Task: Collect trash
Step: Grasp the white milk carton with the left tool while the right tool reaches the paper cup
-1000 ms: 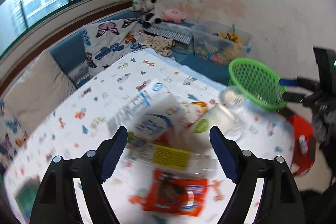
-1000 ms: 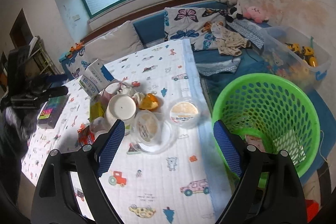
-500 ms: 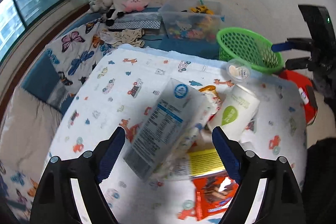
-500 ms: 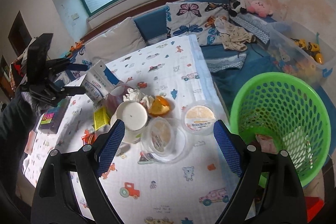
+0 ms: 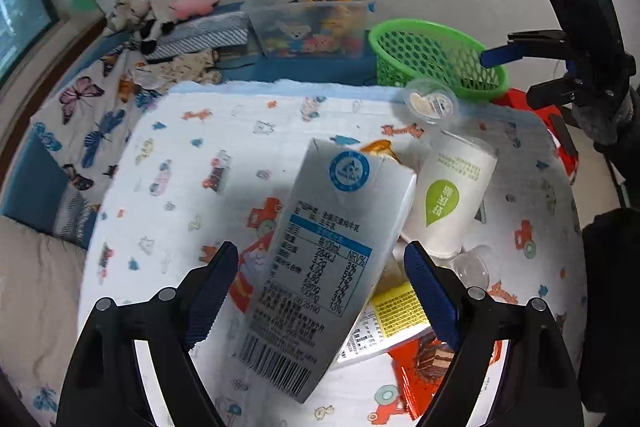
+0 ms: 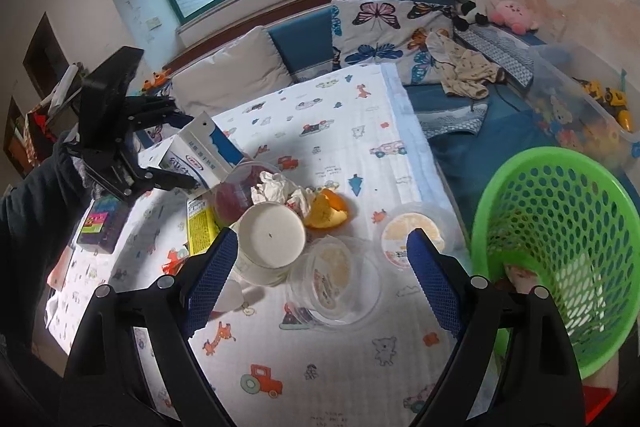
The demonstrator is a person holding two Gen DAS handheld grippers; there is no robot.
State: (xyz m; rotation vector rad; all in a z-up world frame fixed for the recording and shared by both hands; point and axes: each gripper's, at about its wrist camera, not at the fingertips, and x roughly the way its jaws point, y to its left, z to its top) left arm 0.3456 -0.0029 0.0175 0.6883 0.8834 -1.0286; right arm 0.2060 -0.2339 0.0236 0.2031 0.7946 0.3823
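Now: trash piled mid-worktop, none of it lifted yet.
Carton (image 5: 320,267): tilted, leaning on the pile toward the worktop's left side, barcode end nearest the left wrist camera.
Left gripper (image 5: 320,291): jaws wide, one on each side of the carton, pads not pressing it.
Carton handling: judged light and likely empty; thin card walls, apt to dent under a hard squeeze; smooth printed skin, a bit slippery. Best taken across the two broad faces, at mid-height, not by the folded top.
Right gripper (image 6: 316,279): jaws wide, nothing held; hanging over the cup (image 6: 272,239) and the clear lid (image 6: 334,283).
Cup: paper, inverted, light, crushable; better gripped low on the wall than at the thin rim.
Tub (image 6: 412,235): small clear plastic, close to the worktop's right edge; light, stiff enough, slick.
Peel (image 6: 328,211): orange, soft, beside a tissue (image 6: 280,187); both limp, needing a pinch from above.
Basket (image 6: 560,247): green, perforated, just off the worktop's right edge, some scraps already inside.
Risk: carton sliding off the pile if nudged before the pads close.
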